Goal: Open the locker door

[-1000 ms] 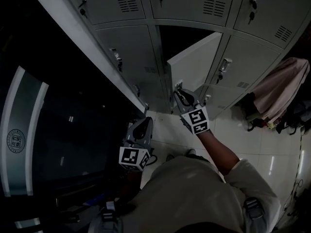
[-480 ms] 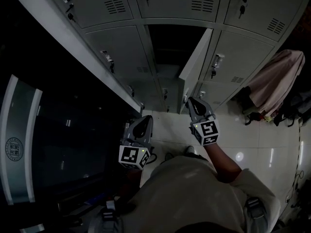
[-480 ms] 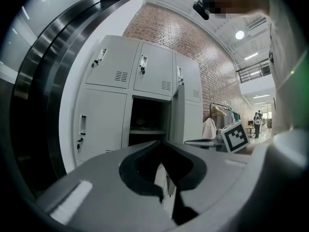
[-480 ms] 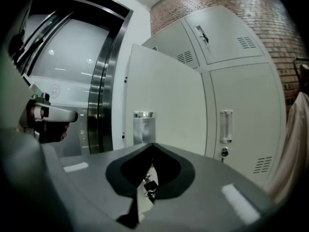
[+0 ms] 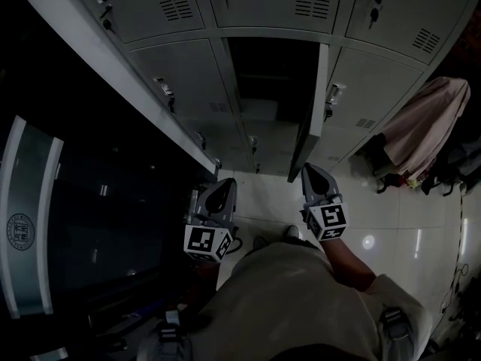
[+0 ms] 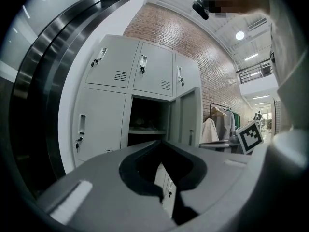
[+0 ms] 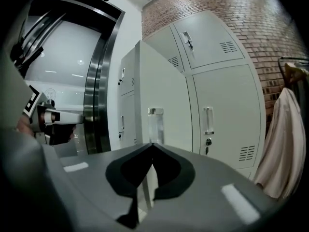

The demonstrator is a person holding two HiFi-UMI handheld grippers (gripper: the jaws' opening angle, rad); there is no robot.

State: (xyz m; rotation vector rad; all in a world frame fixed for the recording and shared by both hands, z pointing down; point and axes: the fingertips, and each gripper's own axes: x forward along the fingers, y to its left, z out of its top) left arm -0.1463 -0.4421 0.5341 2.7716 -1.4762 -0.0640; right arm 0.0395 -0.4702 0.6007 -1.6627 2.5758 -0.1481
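Since the earlier frames the door point(image 5: 314, 104) has swung wider, and the right tool point(image 5: 307, 169) has come off its handle and drawn back over the floor point(image 5: 391, 216). It is clenched on nothing, tips meeting in its own view point(image 7: 152, 143). That door is a flat, smooth grey sheet-metal panel, long axis upright, standing out about square to the locker front, free edge toward the person. From the head view it shows edge-on as a thin strip; the right gripper view shows its outer face point(image 7: 161, 91) with a slim upright handle point(image 7: 155, 124). Behind it the open compartment point(image 5: 270, 74) is dark, and its contents are hard to make out past a shelf point(image 6: 145, 131). Neighbouring doors carry louvred vents. The left tool point(image 5: 225, 184) hangs well apart from the lockers, also clenched and empty point(image 6: 162, 141). A limp pale cloth point(image 5: 432, 126) hangs at the right, partly cut off.
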